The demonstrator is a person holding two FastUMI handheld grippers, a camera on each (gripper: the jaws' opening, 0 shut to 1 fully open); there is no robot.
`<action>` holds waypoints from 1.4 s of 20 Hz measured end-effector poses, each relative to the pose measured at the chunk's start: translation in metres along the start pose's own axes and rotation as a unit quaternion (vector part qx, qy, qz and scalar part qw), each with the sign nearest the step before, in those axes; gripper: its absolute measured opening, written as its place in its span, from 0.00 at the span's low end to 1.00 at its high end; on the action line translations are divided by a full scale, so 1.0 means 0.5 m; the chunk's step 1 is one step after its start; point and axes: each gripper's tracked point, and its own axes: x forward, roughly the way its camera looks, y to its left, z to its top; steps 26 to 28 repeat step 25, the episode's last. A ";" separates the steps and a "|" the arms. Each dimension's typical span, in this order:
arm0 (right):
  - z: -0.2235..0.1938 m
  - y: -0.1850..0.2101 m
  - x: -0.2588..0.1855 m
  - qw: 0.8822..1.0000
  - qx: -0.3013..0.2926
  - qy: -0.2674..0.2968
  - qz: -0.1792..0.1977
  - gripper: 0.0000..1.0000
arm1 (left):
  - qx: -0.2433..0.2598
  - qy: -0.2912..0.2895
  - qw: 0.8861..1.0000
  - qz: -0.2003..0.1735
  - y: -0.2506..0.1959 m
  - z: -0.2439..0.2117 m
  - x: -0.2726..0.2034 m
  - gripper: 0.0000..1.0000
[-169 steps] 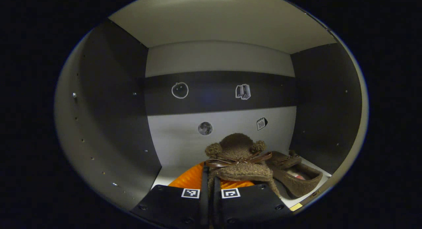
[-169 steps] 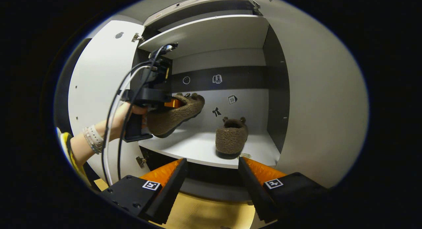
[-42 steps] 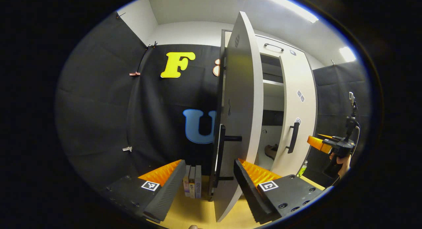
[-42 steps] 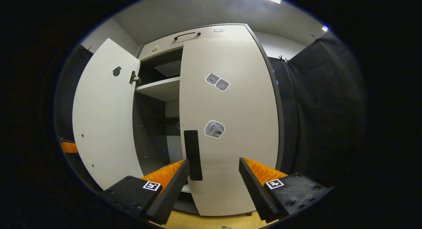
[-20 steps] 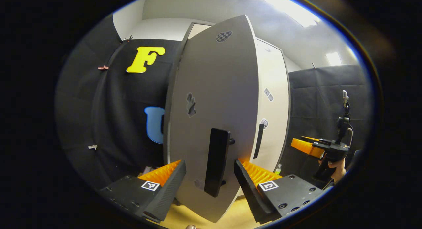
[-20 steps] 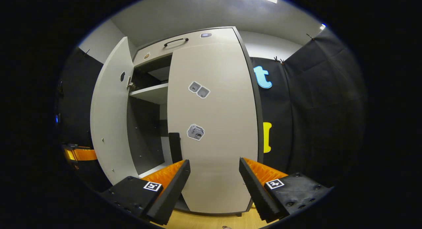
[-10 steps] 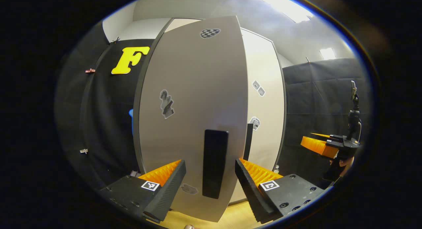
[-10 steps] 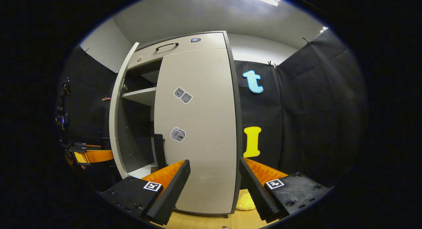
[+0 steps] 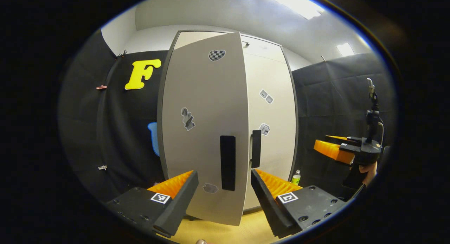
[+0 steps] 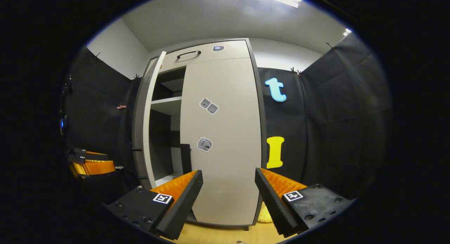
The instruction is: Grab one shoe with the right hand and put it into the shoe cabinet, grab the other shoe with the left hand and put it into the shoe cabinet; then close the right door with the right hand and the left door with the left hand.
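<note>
We're looking along the left gripper [image 9: 224,194], its ridged orange-and-black fingers [image 9: 177,196] spread wide with nothing between them, and straight ahead stands the shoe cabinet [image 9: 267,54]. The left door [image 9: 202,131] is a smooth pale grey slab, swung most of the way in yet with its lower edge standing proud of the front. Its flat black bar handle [image 9: 227,162] sits right between our fingers, farther off, not touched. Beside it is the right door [image 9: 272,114], flush with the cabinet, carrying a matching black handle [image 9: 256,148]. A small bottle [image 9: 296,177] stands on the yellowish wooden floor [image 9: 242,231] at the cabinet's right foot.

From the right gripper [image 10: 228,198], fingers equally parted and empty, we see the left door edge-on and a dark gap with a white shelf [image 10: 168,104] inside. The shoes are hidden; we can't make them out. A yellow lump [image 10: 262,214] lies on the floor by the right corner, too unclear to name.

Off to the side, the other gripper [image 9: 337,149] hangs well clear, a hand [image 9: 367,168] on its grip.
</note>
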 end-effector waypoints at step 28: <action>0.019 0.080 -0.107 1.000 -0.007 0.012 -0.015 0.98 | -0.009 -0.012 0.999 -0.034 0.004 -0.006 -0.075 0.95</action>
